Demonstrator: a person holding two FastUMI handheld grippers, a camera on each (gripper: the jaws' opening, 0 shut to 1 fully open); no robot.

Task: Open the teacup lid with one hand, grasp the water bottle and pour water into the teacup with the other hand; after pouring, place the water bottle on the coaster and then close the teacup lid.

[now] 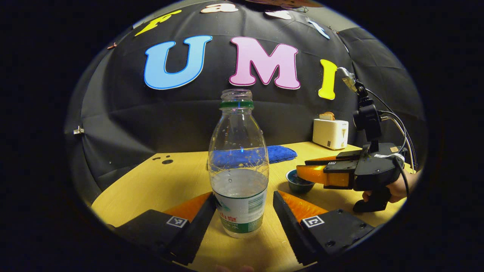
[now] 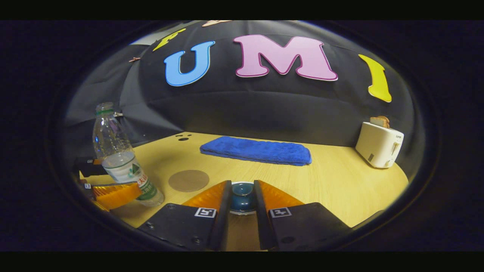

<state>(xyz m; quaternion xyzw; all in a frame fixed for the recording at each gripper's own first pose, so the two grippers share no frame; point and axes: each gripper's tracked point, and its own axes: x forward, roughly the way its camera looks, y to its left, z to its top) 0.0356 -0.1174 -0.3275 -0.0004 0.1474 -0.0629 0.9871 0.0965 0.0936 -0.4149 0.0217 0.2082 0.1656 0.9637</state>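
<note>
We see a staged recording booth | black cloth wall point(image 2: 264, 109) | wooden table point(image 2: 340, 181) | white toaster point(image 2: 379, 145) | blue towel point(image 2: 257, 150)

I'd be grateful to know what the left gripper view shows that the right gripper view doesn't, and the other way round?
Left gripper view: the hand holding the right gripper, with its camera mount. Right gripper view: the round coaster beside the water bottle. Shared: the bottle, uncapped and partly full, the teacup, blue towel, toaster and wooden table.
</note>
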